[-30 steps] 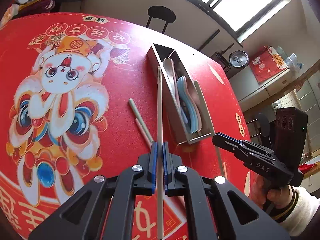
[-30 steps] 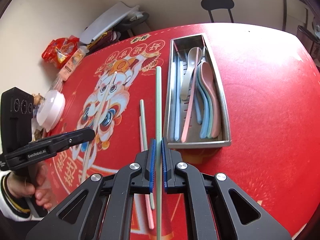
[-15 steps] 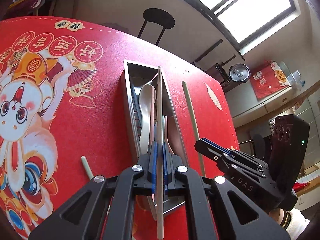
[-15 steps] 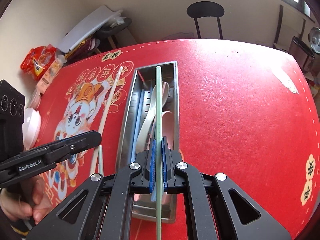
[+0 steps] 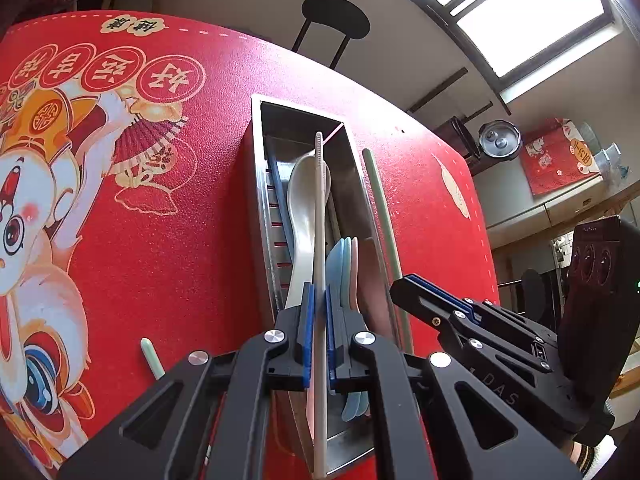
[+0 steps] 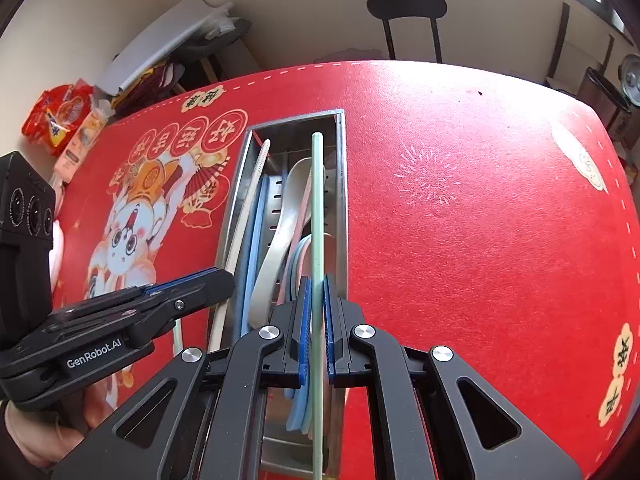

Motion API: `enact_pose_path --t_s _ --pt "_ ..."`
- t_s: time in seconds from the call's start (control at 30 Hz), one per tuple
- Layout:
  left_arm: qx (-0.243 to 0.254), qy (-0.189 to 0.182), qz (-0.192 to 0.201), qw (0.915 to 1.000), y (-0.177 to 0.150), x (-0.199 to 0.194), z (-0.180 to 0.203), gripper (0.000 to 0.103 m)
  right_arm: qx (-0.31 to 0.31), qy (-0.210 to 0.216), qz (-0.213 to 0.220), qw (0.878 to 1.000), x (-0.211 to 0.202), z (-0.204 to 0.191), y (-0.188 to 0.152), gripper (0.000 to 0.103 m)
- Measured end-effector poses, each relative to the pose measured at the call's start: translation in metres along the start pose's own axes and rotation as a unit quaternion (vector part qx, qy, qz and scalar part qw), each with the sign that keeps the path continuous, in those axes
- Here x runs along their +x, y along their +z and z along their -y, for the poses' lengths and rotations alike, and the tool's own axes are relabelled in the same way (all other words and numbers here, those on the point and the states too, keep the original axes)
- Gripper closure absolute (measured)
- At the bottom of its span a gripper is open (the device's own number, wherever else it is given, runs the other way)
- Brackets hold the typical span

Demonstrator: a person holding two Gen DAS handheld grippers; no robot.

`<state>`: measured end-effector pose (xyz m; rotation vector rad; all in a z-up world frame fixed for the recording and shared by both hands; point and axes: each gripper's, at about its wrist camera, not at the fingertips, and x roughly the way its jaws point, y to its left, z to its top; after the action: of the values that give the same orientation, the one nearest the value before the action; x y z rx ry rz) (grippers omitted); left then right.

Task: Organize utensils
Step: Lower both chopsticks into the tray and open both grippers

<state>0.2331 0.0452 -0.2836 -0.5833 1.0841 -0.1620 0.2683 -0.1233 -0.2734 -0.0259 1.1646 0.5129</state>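
Observation:
A long steel utensil tray (image 5: 256,184) (image 6: 342,208) lies on the red table and holds a white spoon (image 5: 302,208) (image 6: 280,232), blue and pink spoons (image 5: 344,264) and a blue chopstick (image 6: 250,240). My left gripper (image 5: 318,312) is shut on a white chopstick (image 5: 319,208), held lengthwise over the tray; that chopstick also shows in the right wrist view (image 6: 244,220). My right gripper (image 6: 316,304) is shut on a pale green chopstick (image 6: 317,200), also lengthwise over the tray's right side; it also shows in the left wrist view (image 5: 380,208).
A pale green chopstick end (image 5: 150,356) lies on the red tablecloth left of the tray. A black chair (image 6: 406,12) stands behind the table. Snack packets (image 6: 60,116) sit at the far left edge. A cooker (image 5: 500,140) stands on a counter at the right.
Both grippers moved forward and lower over the tray, each still holding its chopstick; the tray now fills the middle of both views.

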Motion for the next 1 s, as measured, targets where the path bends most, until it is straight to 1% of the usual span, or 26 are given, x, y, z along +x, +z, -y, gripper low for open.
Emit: enact_pose_path --t_s 0.23,0.33,0.43,0.53,0.57,0.6,0.63,0.67,0.7,0.73,0.8,0.83,0.87,0.9,0.93,0.97,1.0 --pt "0.016 0.007 -0.001 0.9998 0.003 0.004 0.008 0.098 0.002 -0.011 -0.005 1.000 0.005 -0.001 -0.001 0.097" --pt "0.014 0.011 -0.006 0.9998 0.003 0.006 0.007 0.097 0.006 -0.015 -0.012 1.000 0.009 -0.001 -0.001 0.097" --pt "0.016 0.011 -0.002 0.9998 0.005 0.001 0.005 0.095 0.021 -0.012 -0.012 1.000 0.006 0.000 -0.001 0.095" --pt "0.022 0.011 0.007 0.9997 0.008 -0.010 0.004 0.091 0.025 -0.009 -0.002 1.000 -0.004 -0.001 -0.003 0.095" --pt "0.026 0.013 0.013 0.9995 0.009 -0.015 0.004 0.087 0.026 -0.003 0.002 1.000 -0.008 -0.002 -0.003 0.095" --pt "0.031 0.017 0.019 0.9992 0.010 -0.020 0.005 0.078 0.026 0.000 0.007 1.000 -0.013 -0.003 -0.005 0.095" --pt "0.038 0.021 0.024 0.9987 0.011 -0.026 0.005 0.072 0.026 0.000 0.011 1.000 -0.018 -0.004 -0.006 0.095" --pt "0.047 0.025 0.030 0.9981 0.011 -0.032 0.006 0.064 0.026 0.001 0.016 1.000 -0.023 -0.005 -0.008 0.095" --pt "0.057 0.032 0.035 0.9972 0.011 -0.037 0.006 0.058 0.026 0.003 0.020 0.999 -0.028 -0.006 -0.011 0.095" --pt "0.066 0.037 0.040 0.9963 0.009 -0.043 0.007 0.055 0.027 0.003 0.024 0.999 -0.032 -0.007 -0.013 0.095" --pt "0.079 0.049 0.046 0.9946 0.007 -0.052 0.006 0.035 0.028 0.002 0.032 0.999 -0.040 -0.008 -0.020 0.095" --pt "0.083 0.056 0.049 0.9938 0.004 -0.057 0.005 0.030 0.029 0.003 0.034 0.999 -0.044 -0.009 -0.024 0.094" --pt "0.088 0.060 0.051 0.9930 0.001 -0.061 0.004 0.020 0.030 0.005 0.036 0.999 -0.047 -0.009 -0.029 0.089" --pt "0.093 0.066 0.051 0.9921 -0.002 -0.065 0.002 0.012 0.032 0.007 0.038 0.999 -0.051 -0.009 -0.034 0.083" --pt "0.100 0.071 0.050 0.9912 -0.006 -0.068 -0.001 0.010 0.033 0.007 0.040 0.999 -0.054 -0.010 -0.038 0.061" --pt "0.107 0.079 0.050 0.9899 -0.010 -0.072 -0.003 0.008 0.033 0.005 0.046 0.998 -0.058 -0.010 -0.044 0.043" --pt "0.113 0.088 0.048 0.9885 -0.014 -0.074 -0.005 0.006 0.032 0.002 0.054 0.998 -0.062 -0.011 -0.049 0.043"
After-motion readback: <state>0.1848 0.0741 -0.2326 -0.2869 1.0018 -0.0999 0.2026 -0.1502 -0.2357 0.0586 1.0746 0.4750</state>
